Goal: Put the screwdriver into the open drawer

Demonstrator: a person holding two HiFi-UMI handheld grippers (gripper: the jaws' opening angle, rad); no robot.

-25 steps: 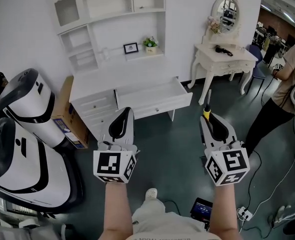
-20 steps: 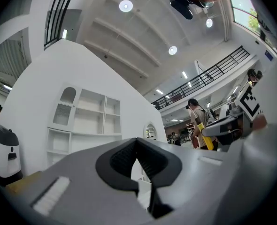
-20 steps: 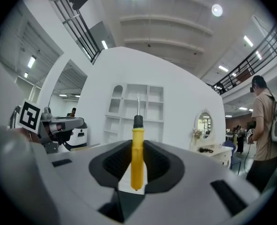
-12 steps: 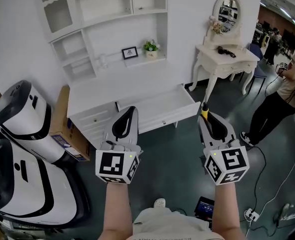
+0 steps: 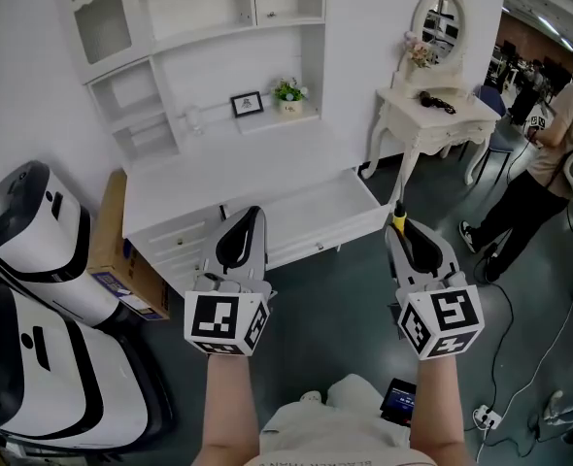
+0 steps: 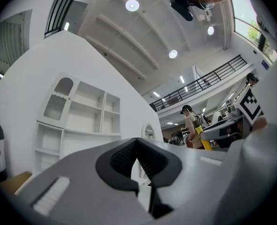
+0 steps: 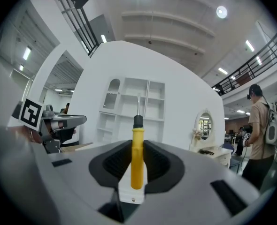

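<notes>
Change: the table (image 5: 199, 178) and its drawer (image 5: 311, 205) sit nearer in the head view than a second ago, while the left tool (image 5: 246, 223) and right tool (image 5: 403, 231) keep their places in it.
Screwdriver (image 7: 136, 161): clamped in the right tool, with the yellow handle between the pads and the thin shaft pointing ahead. It hangs over the floor (image 5: 345, 289), just short of the drawer's right corner.
Handling: it looks light and stiff. The hard, smooth handle could pivot in the pads if bumped. The handle is the right place to hold, since the shaft is too thin to grip well.
Right tool: closed on the handle.
Left tool: jaws together, nothing between them.
Drawer: pulled well out of the table front. It is white, open at the top, and seems empty.
Table: white and bare on top, with shelves above carrying a frame (image 5: 245, 103) and a plant (image 5: 288, 90).
Room: the floor is dark. A box (image 5: 112, 250) and white machines (image 5: 34, 250) stand at the left, and a side table (image 5: 432, 115) with a mirror (image 5: 437, 22) at the right. A person (image 5: 549, 153) stands beyond it, well apart.
</notes>
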